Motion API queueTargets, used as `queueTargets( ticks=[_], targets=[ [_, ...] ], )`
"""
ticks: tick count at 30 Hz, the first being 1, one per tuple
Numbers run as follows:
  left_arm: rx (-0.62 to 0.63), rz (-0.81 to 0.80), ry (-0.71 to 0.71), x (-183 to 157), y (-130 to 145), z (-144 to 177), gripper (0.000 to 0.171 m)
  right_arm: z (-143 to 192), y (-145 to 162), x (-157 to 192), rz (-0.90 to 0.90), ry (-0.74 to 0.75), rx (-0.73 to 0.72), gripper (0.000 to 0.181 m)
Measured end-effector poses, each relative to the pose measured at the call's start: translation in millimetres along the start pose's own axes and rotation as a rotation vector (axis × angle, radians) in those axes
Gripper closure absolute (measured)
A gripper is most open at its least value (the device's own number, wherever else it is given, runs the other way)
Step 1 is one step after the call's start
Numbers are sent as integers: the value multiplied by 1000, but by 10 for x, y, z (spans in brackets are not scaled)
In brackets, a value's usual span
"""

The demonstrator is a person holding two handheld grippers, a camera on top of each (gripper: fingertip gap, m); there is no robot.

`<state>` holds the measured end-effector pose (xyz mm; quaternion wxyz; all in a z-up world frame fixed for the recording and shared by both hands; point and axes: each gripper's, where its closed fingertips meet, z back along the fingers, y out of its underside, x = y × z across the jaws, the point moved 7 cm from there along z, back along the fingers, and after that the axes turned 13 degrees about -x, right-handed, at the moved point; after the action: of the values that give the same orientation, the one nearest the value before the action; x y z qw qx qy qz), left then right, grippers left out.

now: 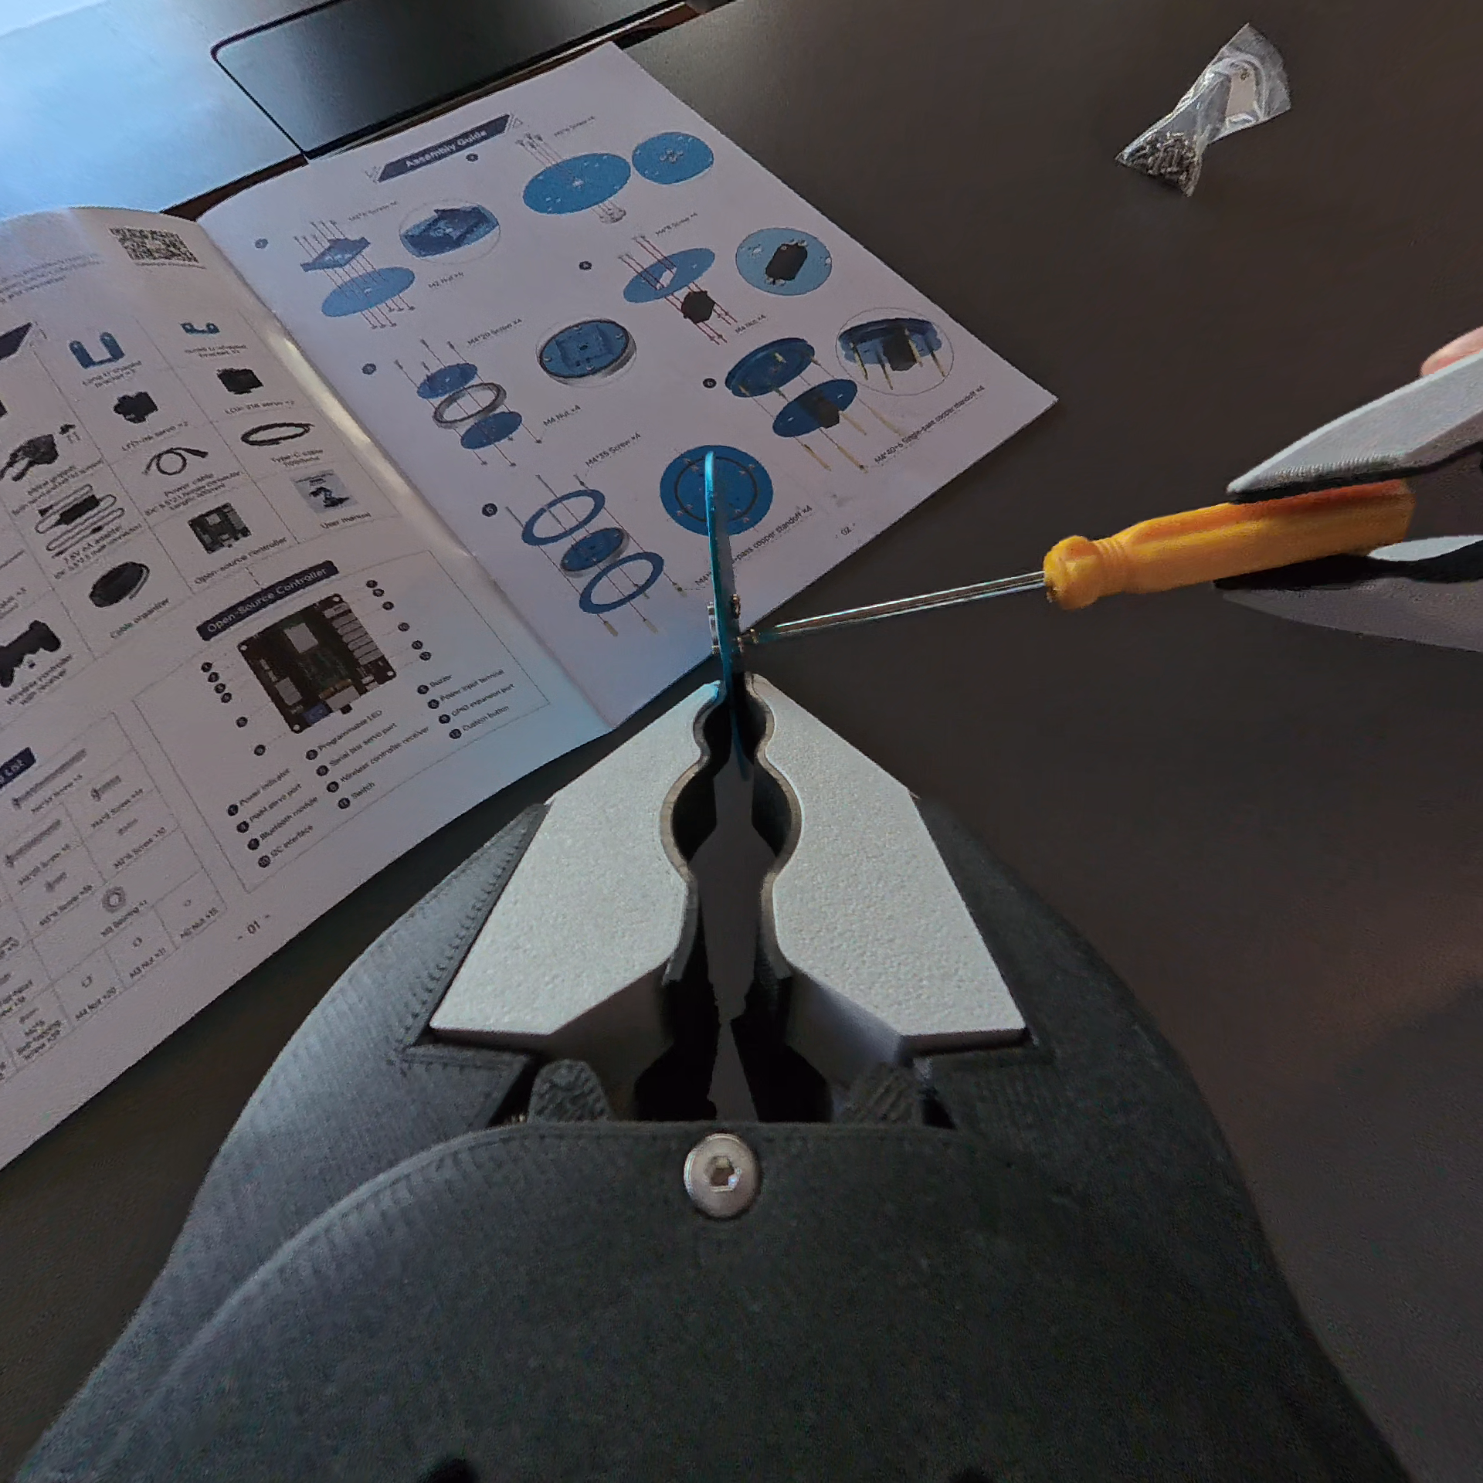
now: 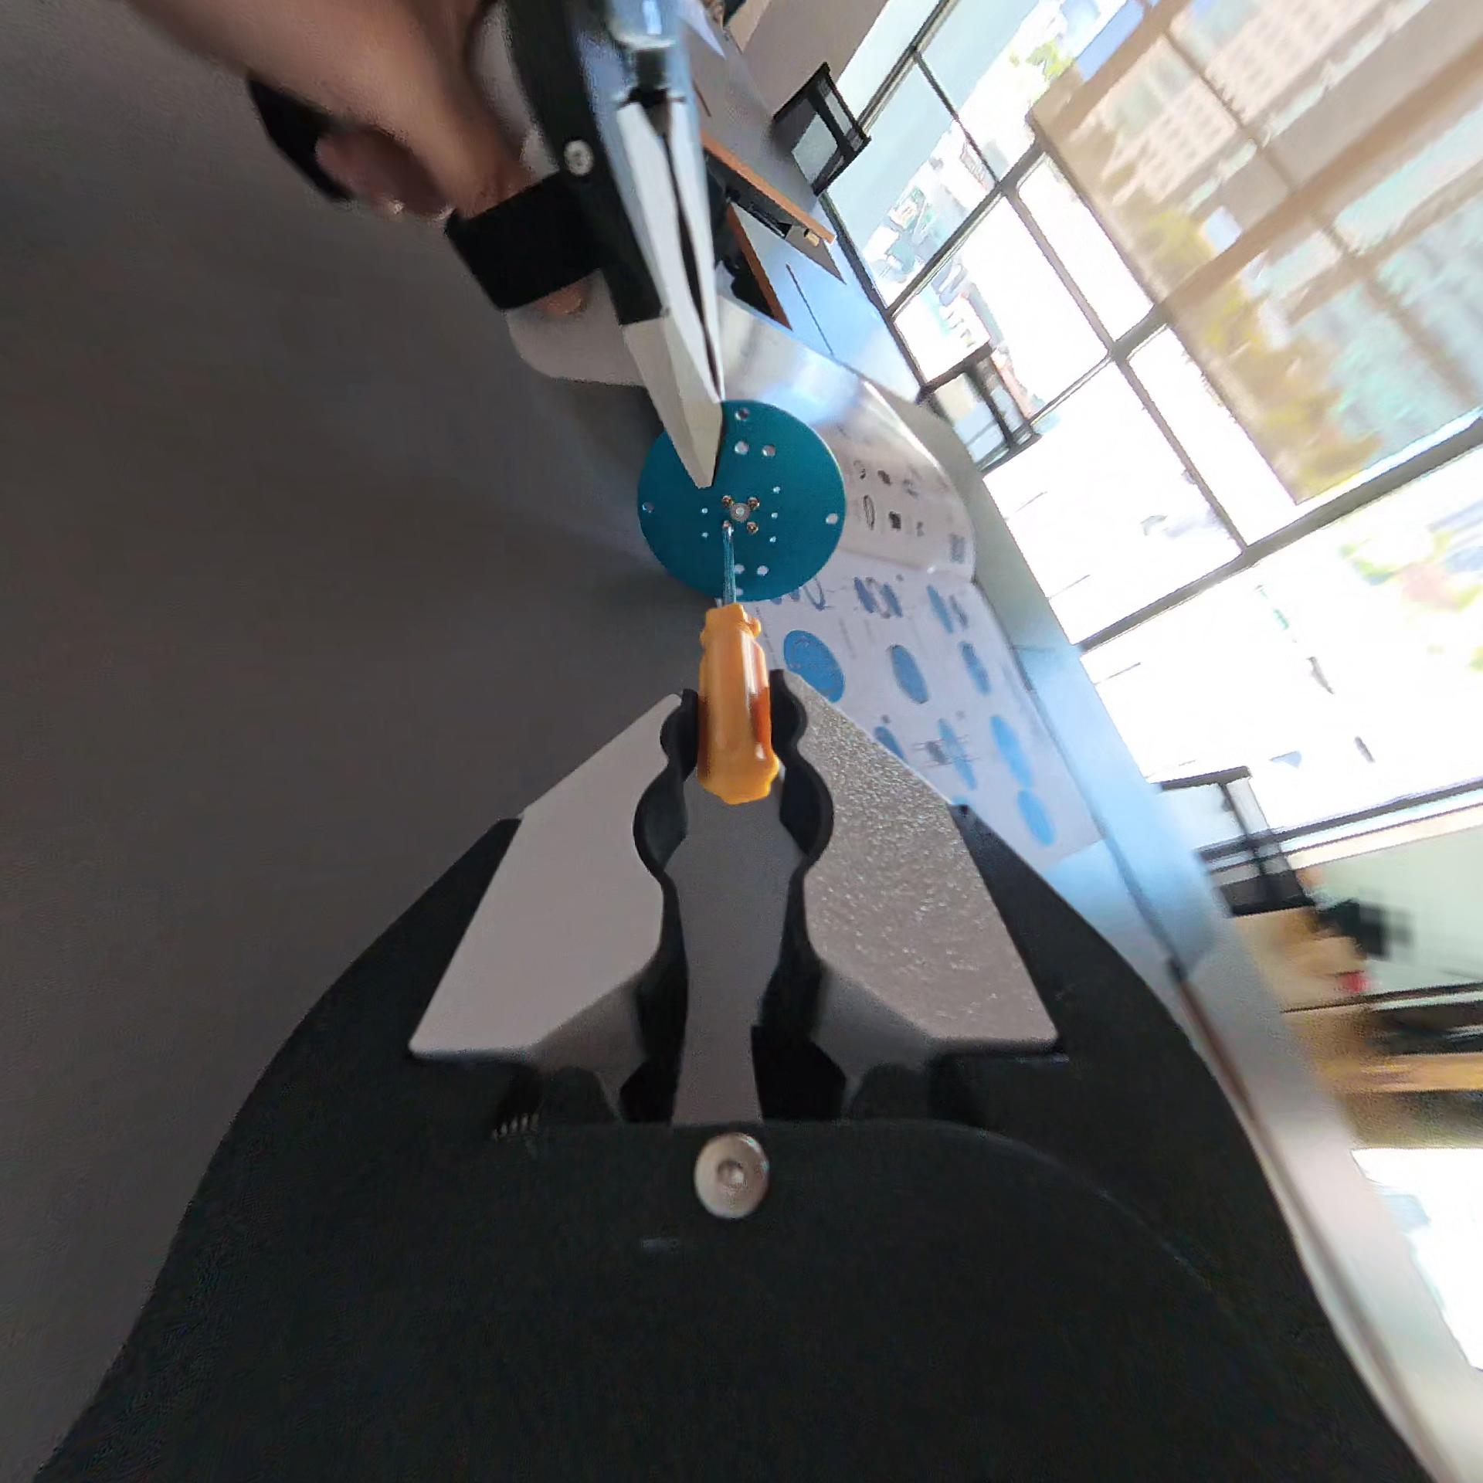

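A blue perforated metal disc [image 2: 742,513] stands on edge above the dark surface [image 1: 1123,883], pinched at its rim by the left tongs [image 1: 734,706], whose jaws are drawn narrow around the thin plate. In the right wrist view its flat face shows a ring of small holes and, near the centre, a cluster of small brass-coloured and silver fasteners; how many are seated home cannot be told. The tip of a screwdriver [image 1: 1204,546] with an orange handle meets that central cluster, its steel shaft running almost square to the disc, so at least one fastener is in place and the tool is engaged on one of them. The right tongs [image 2: 734,722] are closed firmly on the orange handle. An open assembly booklet [image 1: 481,481] with blue part diagrams lies flat on the surface just behind the disc. Well apart, toward the far corner, sits a small clear bag of screws [image 1: 1204,112]. A person's hand [image 2: 385,104] grips the left tool's body.
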<state>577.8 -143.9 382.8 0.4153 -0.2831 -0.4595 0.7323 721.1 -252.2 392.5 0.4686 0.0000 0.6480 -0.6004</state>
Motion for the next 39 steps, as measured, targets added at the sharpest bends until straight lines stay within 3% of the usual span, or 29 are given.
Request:
queueTargets(
  ticks=[5,9,12,23,29,33,39],
  targets=[
    [-8,33,3,15,0,-4,171,-1,93,-84,-264,-3,21,165],
    [-12,53,4,31,5,-9,171,-25,197,-65,-357,-25,71,165],
    [-14,35,-2,23,3,-11,171,-8,174,-121,-476,-11,17,165],
    [-18,-58,-38,-48,-3,-26,171,21,505,-230,-1388,-96,4,166],
    [-21,-101,-53,-78,-4,-43,171,36,673,-263,-1749,-104,-71,168],
    [-21,-111,-56,-80,-4,-46,171,43,669,-258,-1687,-103,-61,168],
    [-20,-97,-60,-27,6,-35,171,93,585,-254,-1360,-66,2,168]
  ],
)
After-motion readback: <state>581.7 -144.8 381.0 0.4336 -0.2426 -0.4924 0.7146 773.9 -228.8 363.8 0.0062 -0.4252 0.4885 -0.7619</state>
